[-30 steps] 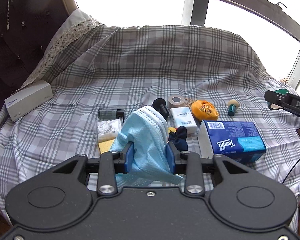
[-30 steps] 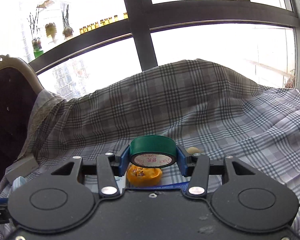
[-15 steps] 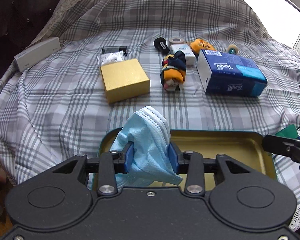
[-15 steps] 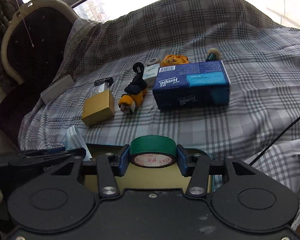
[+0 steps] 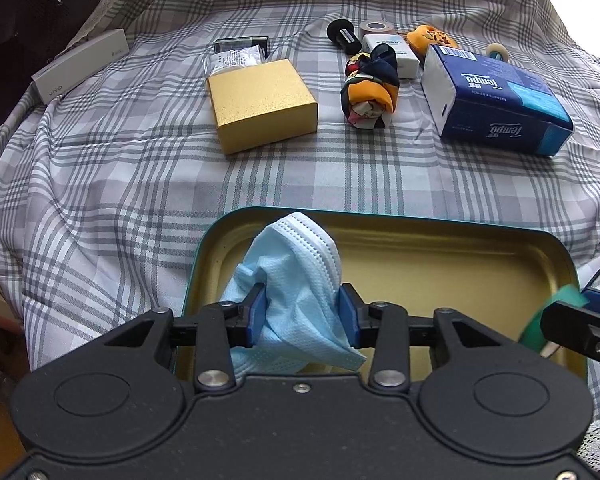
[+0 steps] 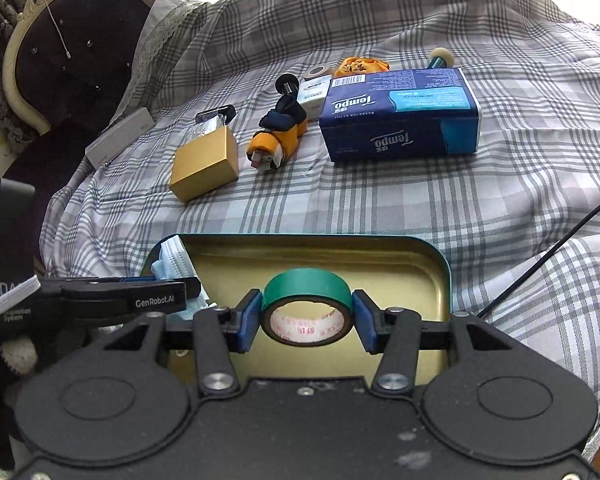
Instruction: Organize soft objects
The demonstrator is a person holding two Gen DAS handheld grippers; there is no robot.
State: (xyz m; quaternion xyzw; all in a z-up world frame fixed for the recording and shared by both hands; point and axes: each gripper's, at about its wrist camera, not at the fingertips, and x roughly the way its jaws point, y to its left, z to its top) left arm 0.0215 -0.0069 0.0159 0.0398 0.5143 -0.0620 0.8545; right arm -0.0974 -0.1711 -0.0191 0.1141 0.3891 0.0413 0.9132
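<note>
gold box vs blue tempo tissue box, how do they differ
The gold box is plain, textured gold with no print that I can see; the Tempo tissue box is dark blue with white lettering, a barcode and a lighter blue panel. The gold box is squat and nearly square; the tissue box is longer and looks bigger. The gold box lies left of the rolled cloth bundle, the tissue box right. Both rest on the plaid cloth, outside the tin tray.

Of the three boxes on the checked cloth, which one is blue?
The Tempo tissue box, farthest right. The square box is gold, the long flat box is white.
</note>
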